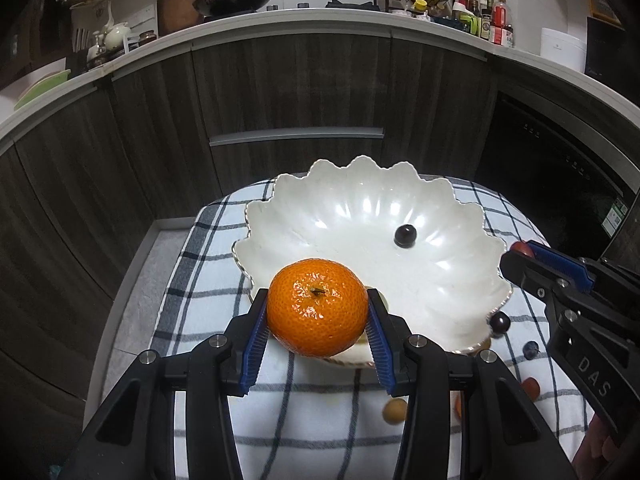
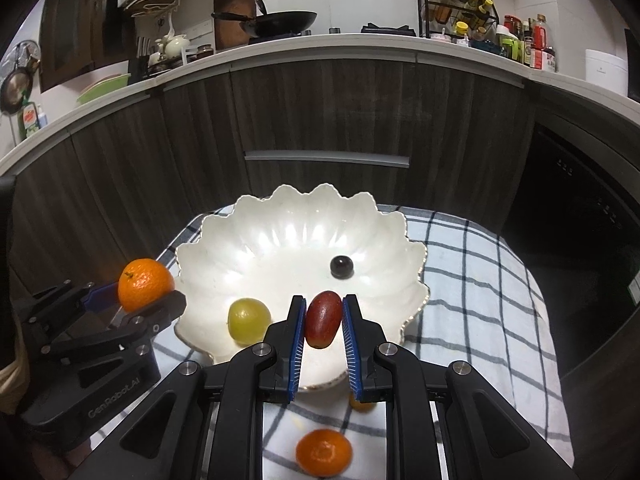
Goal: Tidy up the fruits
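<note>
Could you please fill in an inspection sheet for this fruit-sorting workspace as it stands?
Surface: checked cloth over a small table.
Job's things: white scalloped bowl holds a dark grape and a green grape; a second mandarin and small fruits lie on the cloth.
Clutter: nothing seen.
Grippers: left gripper shut on a mandarin at the bowl's near rim; right gripper shut on a red grape above the bowl.
Cables: nothing seen.
Surroundings: dark cabinets, counter with a wok and bottles.

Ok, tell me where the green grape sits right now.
In the right wrist view, the green grape lies inside the white bowl, near its front-left rim, left of the right gripper.
</note>
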